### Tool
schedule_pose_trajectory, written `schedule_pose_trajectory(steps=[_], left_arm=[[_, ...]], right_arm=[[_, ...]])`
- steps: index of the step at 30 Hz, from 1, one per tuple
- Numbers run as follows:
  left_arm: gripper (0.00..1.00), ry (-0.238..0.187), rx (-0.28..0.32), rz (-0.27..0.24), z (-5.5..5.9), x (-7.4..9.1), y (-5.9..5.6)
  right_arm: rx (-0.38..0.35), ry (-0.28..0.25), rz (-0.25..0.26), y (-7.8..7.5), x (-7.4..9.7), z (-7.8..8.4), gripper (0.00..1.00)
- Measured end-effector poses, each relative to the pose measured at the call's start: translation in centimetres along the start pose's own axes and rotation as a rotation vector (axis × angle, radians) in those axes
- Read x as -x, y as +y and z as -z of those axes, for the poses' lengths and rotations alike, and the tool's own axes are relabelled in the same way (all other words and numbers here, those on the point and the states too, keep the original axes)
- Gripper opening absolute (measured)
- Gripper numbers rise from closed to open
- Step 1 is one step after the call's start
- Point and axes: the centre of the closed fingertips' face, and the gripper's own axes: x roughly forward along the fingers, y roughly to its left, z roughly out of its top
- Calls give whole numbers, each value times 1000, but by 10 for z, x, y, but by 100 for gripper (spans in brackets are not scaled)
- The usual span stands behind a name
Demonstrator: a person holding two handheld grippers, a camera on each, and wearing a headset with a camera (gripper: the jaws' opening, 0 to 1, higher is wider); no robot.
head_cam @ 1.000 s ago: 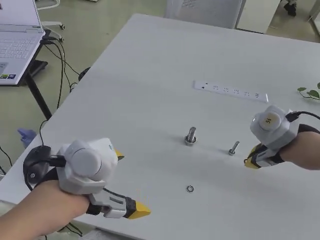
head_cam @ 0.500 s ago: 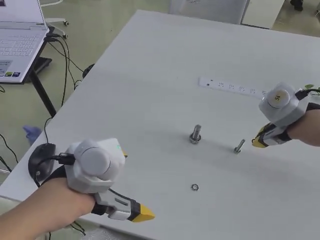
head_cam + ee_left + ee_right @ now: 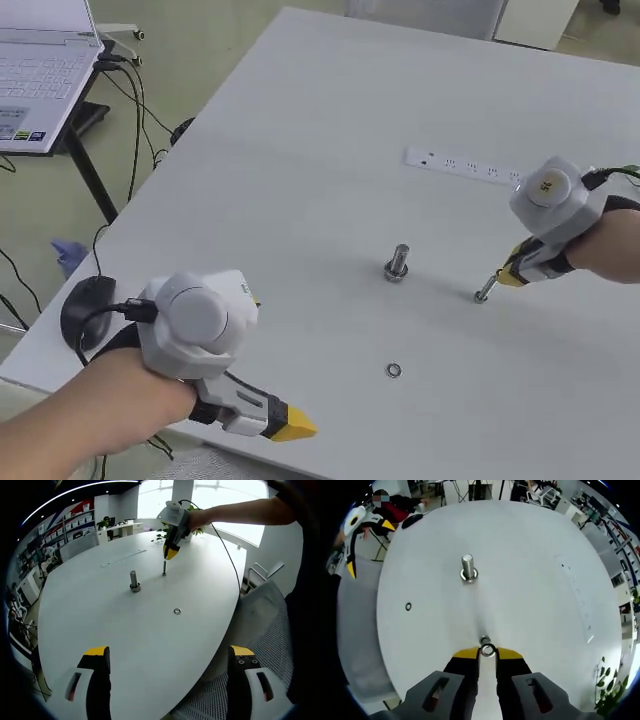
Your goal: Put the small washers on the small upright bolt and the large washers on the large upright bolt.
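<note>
Bench: white table [image 3: 300,150], matte top, rounded edge on the near side in the left gripper view.

Landmark: large bolt [image 3: 397,262], standing upright on a wider base, roughly mid-table.

- Small bolt [image 3: 484,292]: right of the large bolt and slightly nearer the person, near it but not touching. Upright in the left gripper view.
- Washer [image 3: 393,371]: one loose ring lying flat, in front of the large bolt toward the near edge, apart from both bolts.
- Power strip [image 3: 465,166]: white, lying flat beyond the large bolt and a little to its right, well apart.
</note>
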Motion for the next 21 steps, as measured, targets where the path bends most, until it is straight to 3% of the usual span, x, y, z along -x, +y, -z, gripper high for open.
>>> schedule_pose_trajectory(steps=[5, 21], left_arm=[[95, 25, 7, 8, 9, 0, -1], [90, 38, 11, 20, 13, -1, 1]], right_arm=[[-3, -3, -6, -1, -3, -2, 12], [-12, 13, -22, 0, -15, -1, 12]])
